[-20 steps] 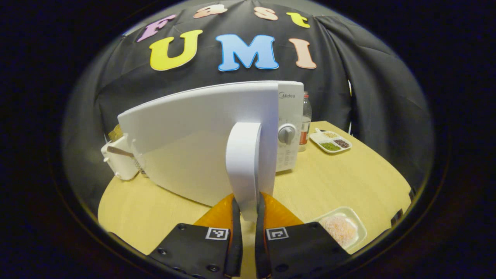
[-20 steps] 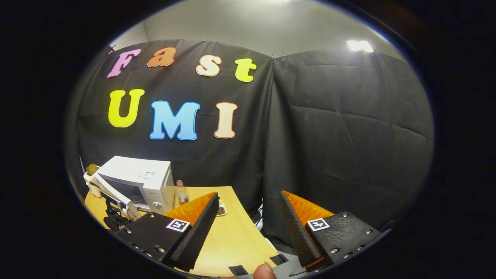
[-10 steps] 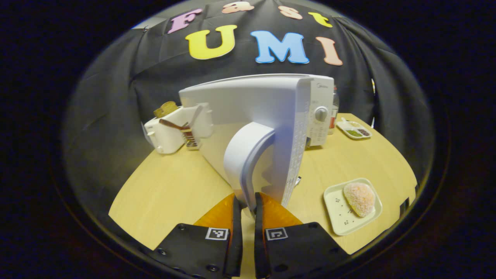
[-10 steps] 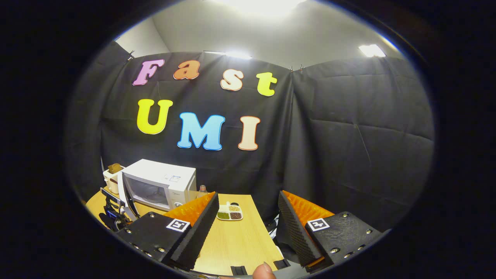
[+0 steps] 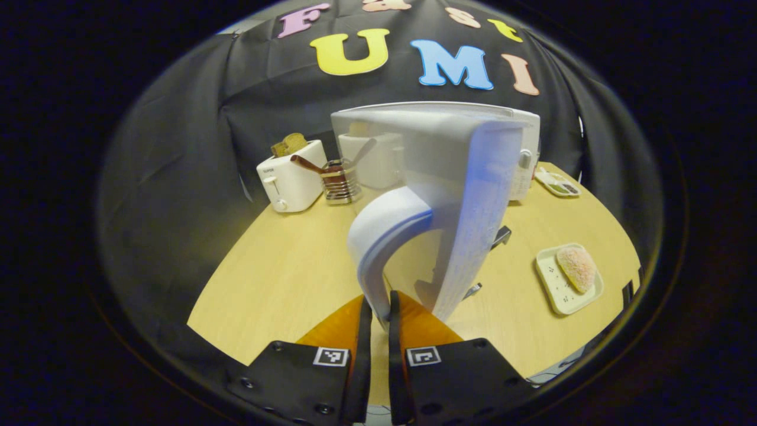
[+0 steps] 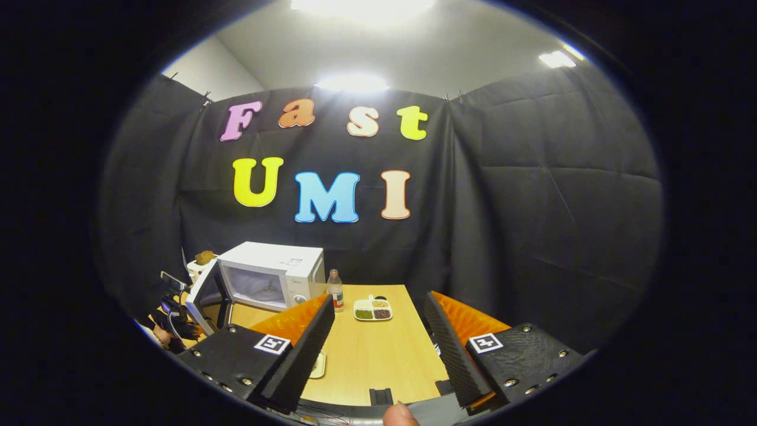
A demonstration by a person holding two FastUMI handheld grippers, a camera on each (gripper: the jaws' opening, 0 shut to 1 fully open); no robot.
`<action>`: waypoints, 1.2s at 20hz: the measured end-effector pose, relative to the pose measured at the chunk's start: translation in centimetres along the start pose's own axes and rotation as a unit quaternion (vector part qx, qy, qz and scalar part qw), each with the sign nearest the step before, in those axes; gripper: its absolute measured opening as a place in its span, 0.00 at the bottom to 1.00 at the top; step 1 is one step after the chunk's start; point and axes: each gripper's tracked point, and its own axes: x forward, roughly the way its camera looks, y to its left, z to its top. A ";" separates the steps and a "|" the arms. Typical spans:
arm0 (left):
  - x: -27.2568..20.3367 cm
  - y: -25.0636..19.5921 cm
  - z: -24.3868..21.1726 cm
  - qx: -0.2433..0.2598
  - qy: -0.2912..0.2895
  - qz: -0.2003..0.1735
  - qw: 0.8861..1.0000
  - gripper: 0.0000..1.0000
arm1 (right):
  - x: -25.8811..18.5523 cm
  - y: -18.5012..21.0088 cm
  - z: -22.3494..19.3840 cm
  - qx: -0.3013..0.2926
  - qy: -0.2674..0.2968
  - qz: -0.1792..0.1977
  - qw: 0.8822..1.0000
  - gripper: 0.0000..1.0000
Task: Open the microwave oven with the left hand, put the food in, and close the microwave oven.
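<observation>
Left gripper (image 5: 378, 307) clenched on microwave door handle (image 5: 378, 236), door (image 5: 473, 207) swung open; food plate (image 5: 568, 278) right of it. Right gripper (image 6: 378, 331) released, holding nothing.

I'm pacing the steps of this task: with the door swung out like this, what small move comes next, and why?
Probably release the door handle: the left gripper is clamped on it, the microwave stands open, and the food sits on its plate.

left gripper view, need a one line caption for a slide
Left gripper clamped on the microwave door handle, door swung open, plated food waiting on the table.
</observation>
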 end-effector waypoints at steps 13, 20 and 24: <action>0.1 8.2 -1.1 0.030 -0.019 -0.103 0.994 0.65 | 3.8 9.2 0.0 0.031 0.044 -0.040 0.998 0.94; -0.5 12.0 -2.0 0.028 -0.016 -0.096 0.995 0.78 | 4.7 14.7 -0.8 0.010 0.064 -0.010 0.998 0.94; -2.4 14.1 -4.6 0.057 -0.007 -0.074 0.996 0.85 | 5.3 16.9 -2.0 -0.002 0.071 0.016 0.997 0.95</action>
